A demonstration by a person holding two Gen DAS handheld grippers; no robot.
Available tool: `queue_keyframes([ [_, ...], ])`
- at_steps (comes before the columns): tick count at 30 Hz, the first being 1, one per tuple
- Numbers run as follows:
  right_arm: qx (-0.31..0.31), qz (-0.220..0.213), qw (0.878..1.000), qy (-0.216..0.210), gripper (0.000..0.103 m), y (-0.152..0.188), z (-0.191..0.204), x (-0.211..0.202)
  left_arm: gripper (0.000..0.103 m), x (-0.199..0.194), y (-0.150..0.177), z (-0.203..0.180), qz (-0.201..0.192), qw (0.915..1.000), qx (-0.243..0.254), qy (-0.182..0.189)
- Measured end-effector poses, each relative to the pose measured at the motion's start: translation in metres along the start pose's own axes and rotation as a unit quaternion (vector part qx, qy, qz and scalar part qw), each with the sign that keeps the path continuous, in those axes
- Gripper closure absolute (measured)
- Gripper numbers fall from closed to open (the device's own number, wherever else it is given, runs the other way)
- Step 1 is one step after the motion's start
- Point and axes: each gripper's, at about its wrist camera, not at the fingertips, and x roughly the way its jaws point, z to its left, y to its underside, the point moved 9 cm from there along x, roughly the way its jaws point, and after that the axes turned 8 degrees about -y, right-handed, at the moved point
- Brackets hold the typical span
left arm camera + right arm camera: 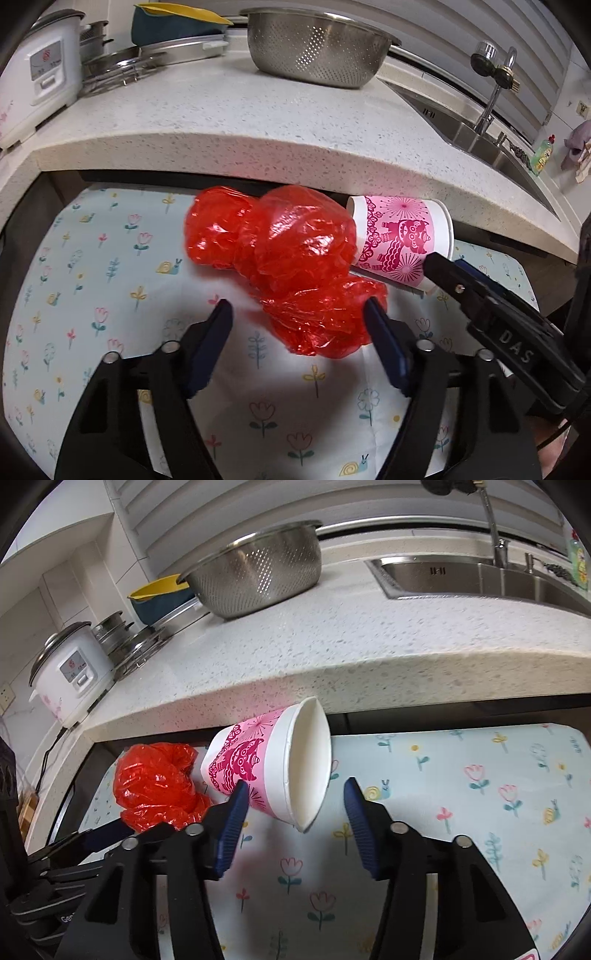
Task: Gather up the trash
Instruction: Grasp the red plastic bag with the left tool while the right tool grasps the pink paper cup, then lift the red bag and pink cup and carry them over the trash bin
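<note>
A crumpled red plastic bag (288, 266) lies on a flower-print cloth (92, 280) below the counter edge. My left gripper (297, 314) is open, its jaws on either side of the bag's near end. A pink-and-white paper cup (273, 768) lies on its side to the right of the bag, its mouth turned right; it also shows in the left wrist view (402, 240). My right gripper (295, 797) is open around the cup's rim end, with its left finger (232, 819) against the cup wall. The bag also shows in the right wrist view (155, 782).
A speckled white counter (221, 118) overhangs the cloth. On it stand a steel colander (314, 44), a white rice cooker (40, 77), pot lids and a blue-and-yellow basin (173, 22). A steel sink (480, 579) with a tap lies at the right.
</note>
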Motion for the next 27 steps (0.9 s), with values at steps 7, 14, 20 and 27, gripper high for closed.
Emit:
queue_keyframes([
  [7, -0.014, 0.008, 0.999, -0.041, 0.089, 0.006, 0.02, 0.004, 0.083, -0.002, 0.002, -0.008, 0.002, 0.9998, 0.008, 0.016],
  [14, -0.016, -0.004, 0.999, -0.041, 0.099, 0.013, 0.035, -0.031, 0.092, -0.031, 0.009, -0.024, -0.007, 0.9994, 0.028, 0.017],
  [20, -0.008, -0.027, 0.999, -0.033, 0.099, 0.018, 0.036, -0.093, 0.092, -0.074, 0.016, -0.049, -0.018, 0.9985, 0.042, 0.03],
  [27, 0.008, -0.057, 0.998, -0.013, 0.099, 0.032, 0.022, -0.176, 0.092, -0.135, 0.038, -0.094, -0.033, 0.9958, 0.068, 0.052],
])
